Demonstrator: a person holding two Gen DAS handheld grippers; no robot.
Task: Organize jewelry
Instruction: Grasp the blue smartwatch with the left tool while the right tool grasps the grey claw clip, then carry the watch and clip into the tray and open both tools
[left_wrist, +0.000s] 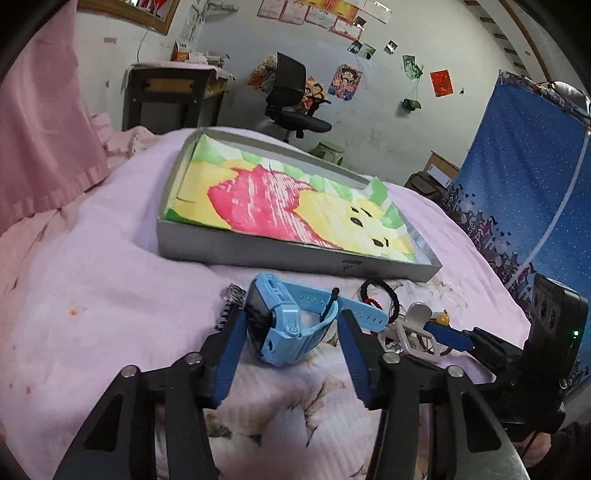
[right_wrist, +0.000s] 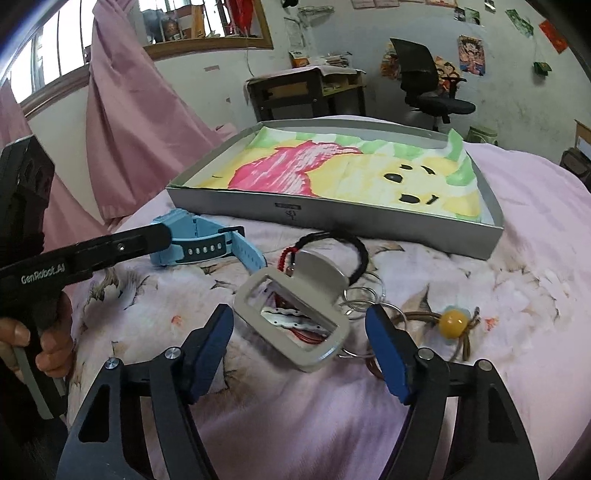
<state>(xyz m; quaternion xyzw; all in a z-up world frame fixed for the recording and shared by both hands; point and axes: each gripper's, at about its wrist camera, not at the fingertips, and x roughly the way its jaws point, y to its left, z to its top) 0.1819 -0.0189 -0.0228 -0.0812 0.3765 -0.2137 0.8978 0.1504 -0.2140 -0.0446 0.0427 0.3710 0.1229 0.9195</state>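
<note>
Pink quilted bedspread (left_wrist: 110, 277) with a faint flower print, spread soft and rumpled beneath both claws.

Beyond the fingertips of both: grey box (left_wrist: 295, 254), shallow, rectangular, stiff-walled, open-topped, long side facing the claws. Lined with a crayon-coloured paper drawing (left_wrist: 295, 206), a yellow bear in red on pale green, one corner curled over the far rim. Nothing else inside it; every piece of jewelry outside, on the fabric between box and claws.

Left gripper (left_wrist: 291, 317), black arms with blue ribbed pads, partly spread around the blue watch (left_wrist: 288, 325). Smooth plastic, chunky squared case, resting on its edge, dark screen turned toward the left pad and seemingly against it. Perforated strap looped, its long run pointing off past the right pad, crosswise to the fingers. Slight gap at the right pad, so no clear squeeze. In the right wrist view, held by a hand (right_wrist: 44, 343) at the left edge.

Right gripper (right_wrist: 299, 314) spread wide, straddling the grey clip (right_wrist: 317, 271) with bedspread showing on both sides, neither pad touching. Matte, flat, rectangular frame with a rounded flap hinged up at its far end, long axis angled from far-left to near-right between the pads.

Just past the clip, black hair tie (right_wrist: 354, 247), braided, round, red cord knotted on. Beside the right pad, thin metal key rings (right_wrist: 362, 295), overlapping. Outside that pad, yellow bead (right_wrist: 453, 322), glossy, on brown elastic loops.
</note>
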